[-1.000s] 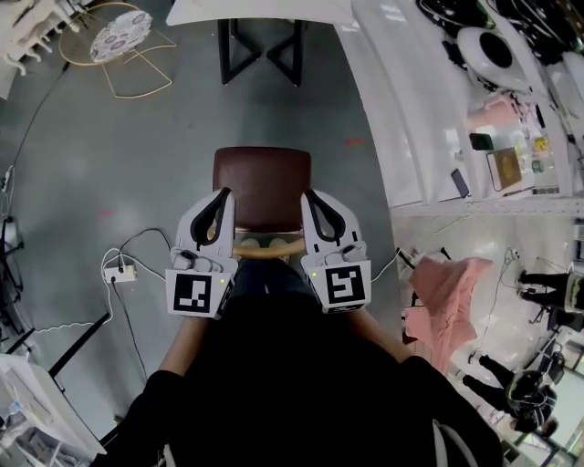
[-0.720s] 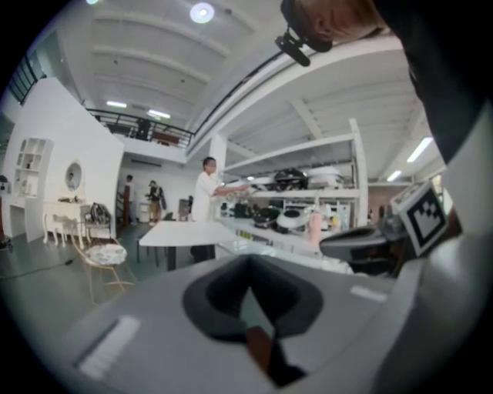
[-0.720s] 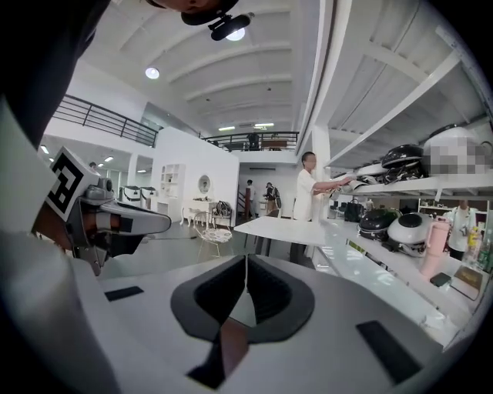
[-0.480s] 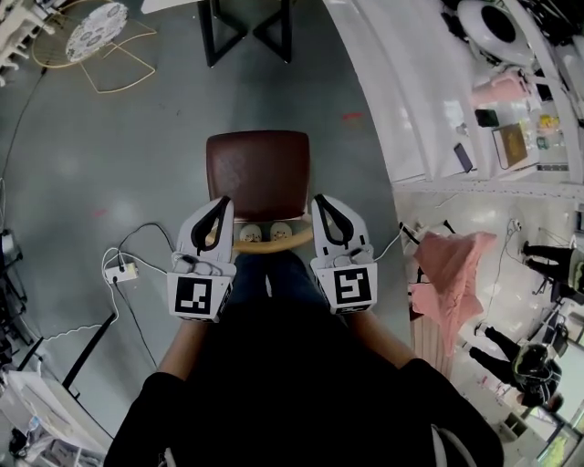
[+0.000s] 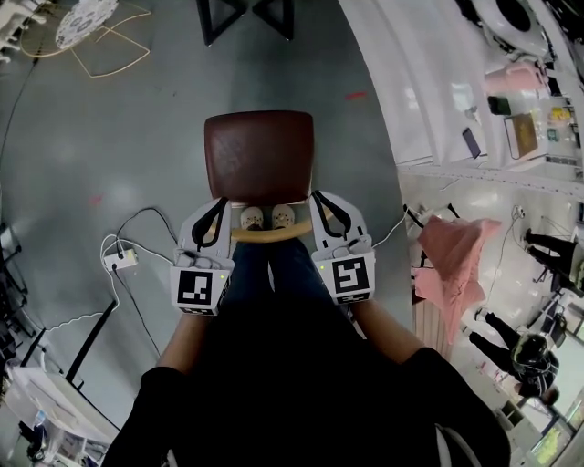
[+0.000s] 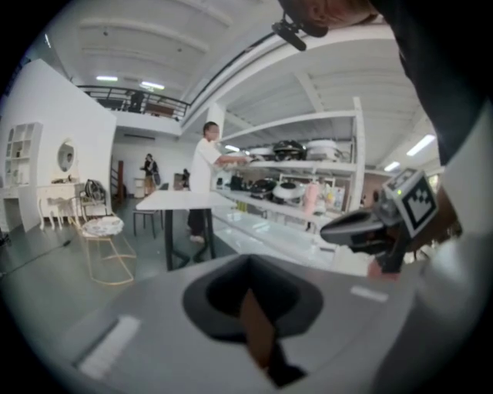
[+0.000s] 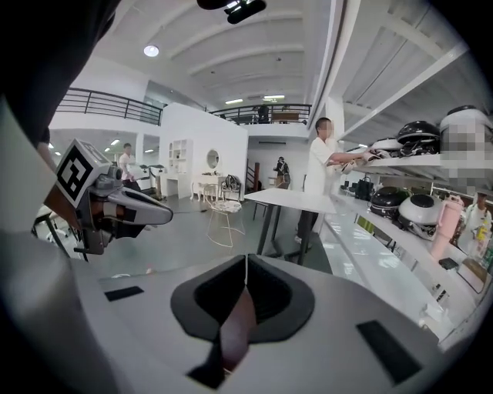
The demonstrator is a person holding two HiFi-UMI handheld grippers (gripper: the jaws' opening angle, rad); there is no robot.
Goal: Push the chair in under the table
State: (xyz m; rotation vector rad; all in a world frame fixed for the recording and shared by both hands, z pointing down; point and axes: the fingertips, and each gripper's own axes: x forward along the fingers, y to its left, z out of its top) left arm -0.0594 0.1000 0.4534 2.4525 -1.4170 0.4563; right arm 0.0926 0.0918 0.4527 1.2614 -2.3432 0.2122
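Top-down view from the person's head. A chair (image 5: 260, 155) w/ a brown seat stands on the grey floor (image 5: 137, 137), centre of frame, a bit above the middle. Its curved wooden backrest (image 5: 269, 234) runs along the seat's lower edge, the side nearest the wearer. The wearer's shoes (image 5: 253, 217) show between seat and backrest.

The left gripper (image 5: 219, 205) sits at the backrest's left end and the right gripper (image 5: 319, 199) at its right end, both pointing toward the top of the frame. Can't tell if either touches the wood. Both sets of jaws are pressed together w/ nothing pinched. In each gripper view only a thin brown sliver of seat shows through the slit between them.

The table (image 5: 246, 18) shows only its dark legs at the top edge, well apart from the chair, w/ floor between. Lower left: a power strip (image 5: 119, 262) w/ white cables. Right side: white shelves (image 5: 411, 91) and, lower down, a pink cloth (image 5: 452, 264).
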